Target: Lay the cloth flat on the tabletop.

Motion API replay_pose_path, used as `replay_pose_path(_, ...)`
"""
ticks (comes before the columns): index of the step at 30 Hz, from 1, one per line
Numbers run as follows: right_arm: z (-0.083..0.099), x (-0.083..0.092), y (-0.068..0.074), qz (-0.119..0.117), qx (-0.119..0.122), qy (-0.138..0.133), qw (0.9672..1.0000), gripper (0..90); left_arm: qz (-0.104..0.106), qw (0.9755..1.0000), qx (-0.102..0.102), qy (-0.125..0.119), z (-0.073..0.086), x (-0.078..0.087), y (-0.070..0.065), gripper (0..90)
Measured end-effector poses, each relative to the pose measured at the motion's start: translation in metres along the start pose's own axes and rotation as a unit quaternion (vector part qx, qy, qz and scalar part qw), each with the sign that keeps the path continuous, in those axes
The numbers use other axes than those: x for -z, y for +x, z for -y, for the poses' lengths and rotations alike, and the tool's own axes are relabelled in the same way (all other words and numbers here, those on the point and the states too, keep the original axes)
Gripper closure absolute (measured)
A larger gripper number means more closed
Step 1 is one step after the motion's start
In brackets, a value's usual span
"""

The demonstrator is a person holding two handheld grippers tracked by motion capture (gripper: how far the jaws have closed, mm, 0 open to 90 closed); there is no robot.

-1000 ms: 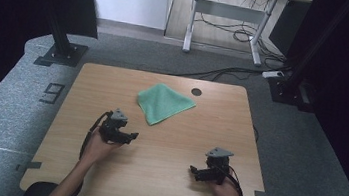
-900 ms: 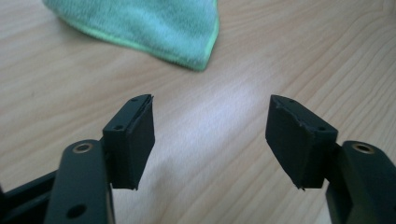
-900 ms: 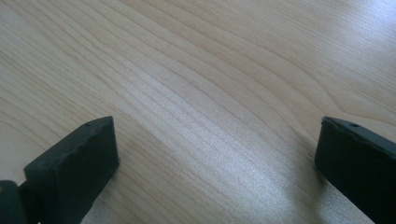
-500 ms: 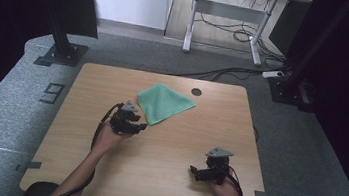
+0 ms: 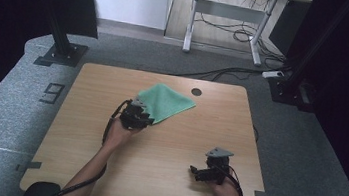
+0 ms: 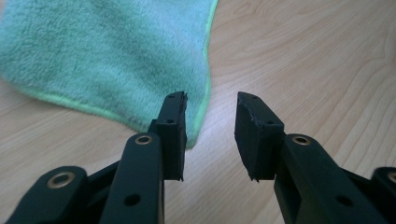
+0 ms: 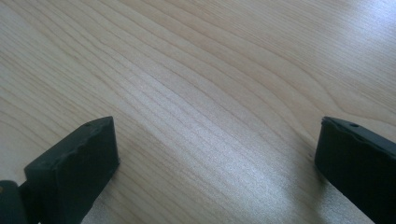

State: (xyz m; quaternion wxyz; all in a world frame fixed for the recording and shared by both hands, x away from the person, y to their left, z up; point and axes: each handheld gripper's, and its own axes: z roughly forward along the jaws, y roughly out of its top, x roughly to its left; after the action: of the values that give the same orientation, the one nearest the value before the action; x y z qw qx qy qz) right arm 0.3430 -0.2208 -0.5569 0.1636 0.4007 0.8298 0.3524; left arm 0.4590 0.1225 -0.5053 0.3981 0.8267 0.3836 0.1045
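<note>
My left gripper (image 6: 210, 121) sat at the near corner of the green cloth (image 6: 107, 56), and that corner was what the coming pinch turned on: in the left gripper view its tip lay on the table just beside one jaw's inner face, running into the gap, with bare wood on the other side. The jaws had just been closing and stood narrow, but a gap was left and the pads were not yet pressing the cloth. From the high view the cloth (image 5: 167, 102) lay flat in the far middle of the table (image 5: 93, 88), spreading away from my left gripper (image 5: 136, 117) toward the far right, its long diagonal pointing at the round cable hole (image 5: 196, 91). My left hand was by far the nearer; my right gripper (image 5: 206, 172) rested well apart near the front right edge, jaws wide, with plain wood (image 7: 196, 93) between them. I judged the corner needed a slight shift sideways to sit squarely between the pads. The table was light wood, on grey carpet (image 5: 15, 108), with a desk frame (image 5: 222, 18) and cables behind.
</note>
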Motion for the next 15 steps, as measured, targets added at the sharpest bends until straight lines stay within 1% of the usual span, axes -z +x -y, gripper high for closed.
replay_pose_path(1, 0.0, 0.0, 0.0, 0.0, 0.0, 0.0, 1.0, 0.0, 0.001, 1.0, 0.002, 0.0, -0.001, -0.002, 0.0, 63.9)
replay_pose_path(4, 0.0, 0.0, 0.0, 0.0, 0.0, 0.0, 1.0, 0.0, -0.005, 1.0, -0.003, 0.008, -0.003, -0.009, -0.001, 64.1)
replay_pose_path(8, 0.0, 0.0, 0.0, 0.0, 0.0, 0.0, 1.0, 0.0, -0.007, 0.9999, 0.002, 0.013, -0.003, -0.019, 0.0, 64.8)
replay_pose_path(11, 0.0, 0.0, 0.0, 0.0, 0.0, 0.0, 1.0, 0.0, -0.015, 0.9995, 0.0, 0.026, 0.0, -0.026, 0.0, 64.7)
replay_pose_path(13, 0.0, 0.0, 0.0, 0.0, 0.0, 0.0, 1.0, 0.0, -0.028, 0.999, -0.003, 0.036, 0.002, -0.031, 0.001, 62.8)
replay_pose_path(15, 0.0, 0.0, 0.0, 0.0, 0.0, 0.0, 1.0, 0.0, -0.037, 0.9985, 0.0, 0.04, 0.004, -0.034, 0.003, 61.7)
